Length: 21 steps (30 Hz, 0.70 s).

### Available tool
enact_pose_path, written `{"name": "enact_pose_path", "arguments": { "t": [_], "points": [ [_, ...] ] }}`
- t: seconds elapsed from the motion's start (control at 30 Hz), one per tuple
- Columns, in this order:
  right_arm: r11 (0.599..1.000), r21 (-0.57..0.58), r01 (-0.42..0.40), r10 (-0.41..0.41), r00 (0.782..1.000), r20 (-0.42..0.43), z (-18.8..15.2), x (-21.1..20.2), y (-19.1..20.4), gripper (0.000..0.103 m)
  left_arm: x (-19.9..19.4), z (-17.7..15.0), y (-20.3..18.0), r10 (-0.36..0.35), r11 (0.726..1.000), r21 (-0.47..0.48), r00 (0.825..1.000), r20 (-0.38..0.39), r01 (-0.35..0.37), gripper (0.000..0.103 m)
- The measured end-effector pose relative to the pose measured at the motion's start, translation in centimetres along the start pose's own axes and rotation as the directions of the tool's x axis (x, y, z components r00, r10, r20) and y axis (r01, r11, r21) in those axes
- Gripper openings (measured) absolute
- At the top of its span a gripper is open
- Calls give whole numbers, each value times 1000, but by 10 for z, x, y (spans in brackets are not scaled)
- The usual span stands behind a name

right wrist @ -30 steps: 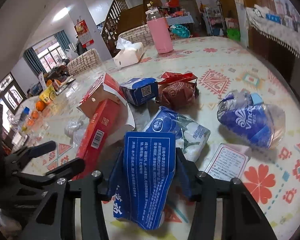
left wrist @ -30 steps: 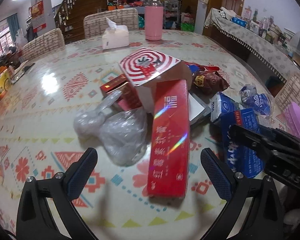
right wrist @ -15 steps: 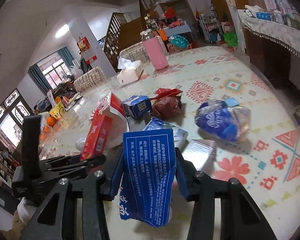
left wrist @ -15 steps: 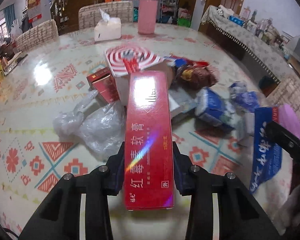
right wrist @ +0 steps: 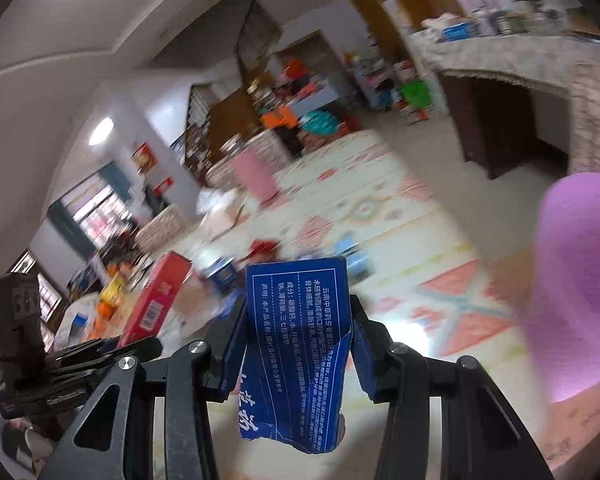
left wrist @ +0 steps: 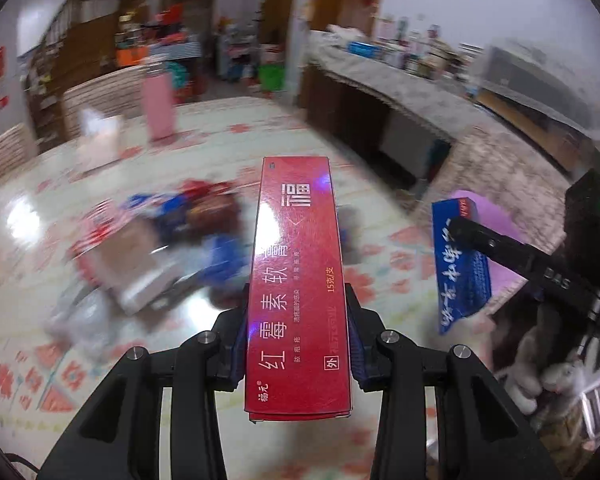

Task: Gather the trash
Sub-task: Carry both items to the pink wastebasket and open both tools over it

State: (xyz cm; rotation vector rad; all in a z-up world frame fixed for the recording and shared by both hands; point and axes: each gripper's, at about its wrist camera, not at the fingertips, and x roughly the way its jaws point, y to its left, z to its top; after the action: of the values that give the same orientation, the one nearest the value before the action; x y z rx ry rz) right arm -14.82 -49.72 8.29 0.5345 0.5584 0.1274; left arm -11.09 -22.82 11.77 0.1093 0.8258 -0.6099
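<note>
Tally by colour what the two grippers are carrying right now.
Red: 1, long red box clamped in the left gripper.
Blue: 1, torn blue box clamped in the right gripper.
Total: 2.

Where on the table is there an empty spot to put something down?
The patterned table looks bare near its front edge, below and left of the red box, and on the right between that box and the blue box. It is crowded at the blurred trash pile, left of the red box.
</note>
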Motion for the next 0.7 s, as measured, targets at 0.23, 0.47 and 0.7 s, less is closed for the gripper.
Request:
{"name": "enact_pose_path", "arguments": {
  "t": [0.23, 0.47, 0.7],
  "points": [
    [969, 82, 232, -240, 963, 121, 37, -61, -85, 51, 47, 44, -89, -179, 975, 129, 983, -49, 184, 39],
    [917, 192, 350, -379, 915, 138, 53, -96, -156, 51, 118, 83, -190, -299, 916, 227, 940, -162, 331, 39],
    [886, 225, 406, -438, 892, 113, 59, -94, -187, 53, 176, 106, -243, -319, 895, 247, 919, -230, 372, 50]
  ]
}}
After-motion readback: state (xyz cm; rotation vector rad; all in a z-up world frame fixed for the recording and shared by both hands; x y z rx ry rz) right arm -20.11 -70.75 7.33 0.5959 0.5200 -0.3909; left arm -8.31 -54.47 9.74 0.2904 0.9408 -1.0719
